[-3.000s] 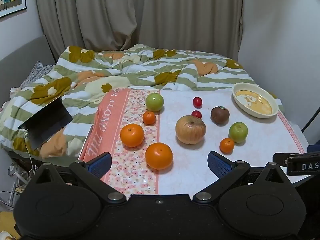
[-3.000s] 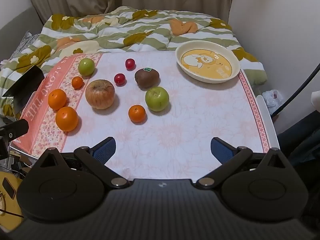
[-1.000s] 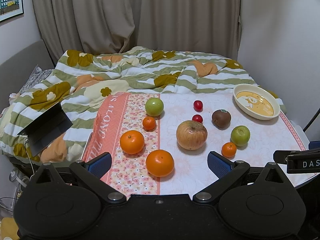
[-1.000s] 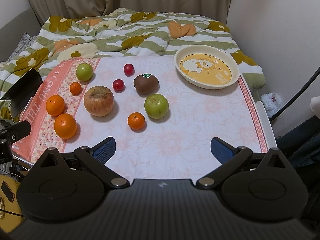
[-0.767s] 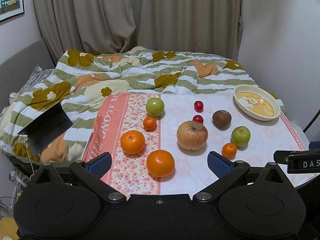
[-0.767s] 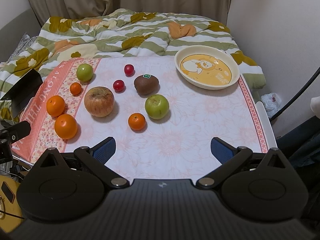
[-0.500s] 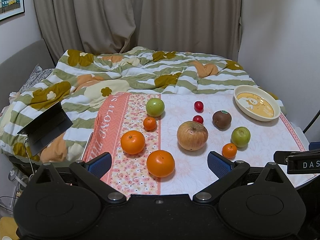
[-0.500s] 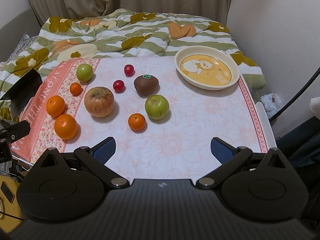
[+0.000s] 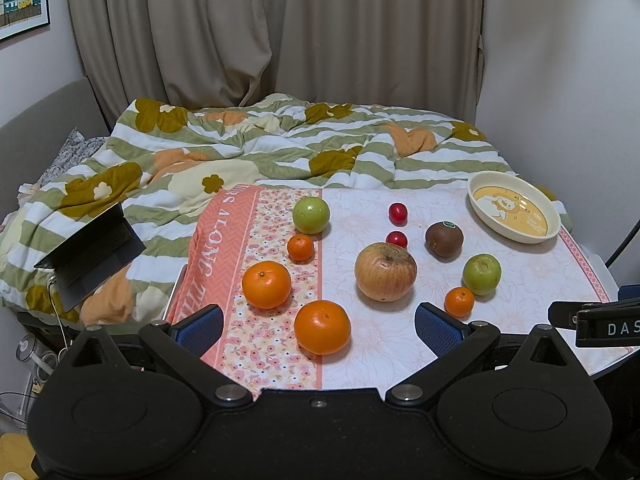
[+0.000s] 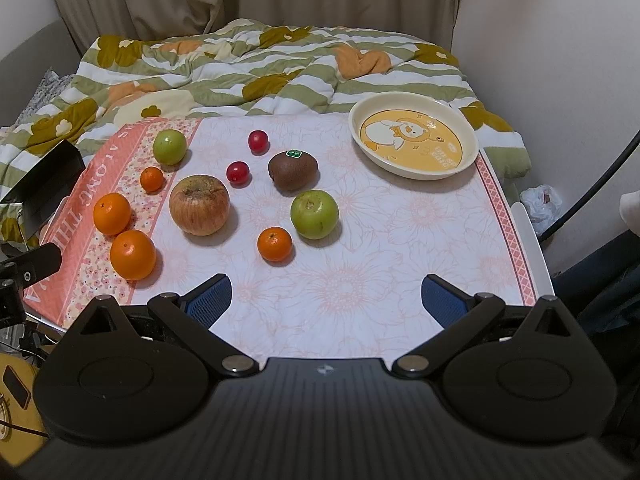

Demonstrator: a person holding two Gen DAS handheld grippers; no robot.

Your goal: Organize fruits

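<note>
Fruits lie scattered on a cloth-covered table (image 10: 420,240). A large reddish apple (image 10: 199,205) sits mid-left, with a kiwi (image 10: 293,171), two small red fruits (image 10: 238,171) (image 10: 258,140), two green apples (image 10: 314,213) (image 10: 169,147) and several oranges (image 10: 132,254) (image 10: 274,243) around it. An empty cream dish (image 10: 413,140) stands at the far right. My left gripper (image 9: 319,326) is open at the near edge, an orange (image 9: 322,327) between its fingers' line of sight. My right gripper (image 10: 326,298) is open over bare cloth.
A rumpled striped quilt (image 9: 248,152) covers the bed behind the table. A dark laptop (image 9: 90,256) lies on it at the left. Walls and curtains close the back and right. A white bag (image 10: 542,200) lies on the floor beyond the right edge.
Both grippers have stayed open and nearly still. The views drifted only slightly; no fruit has moved.
</note>
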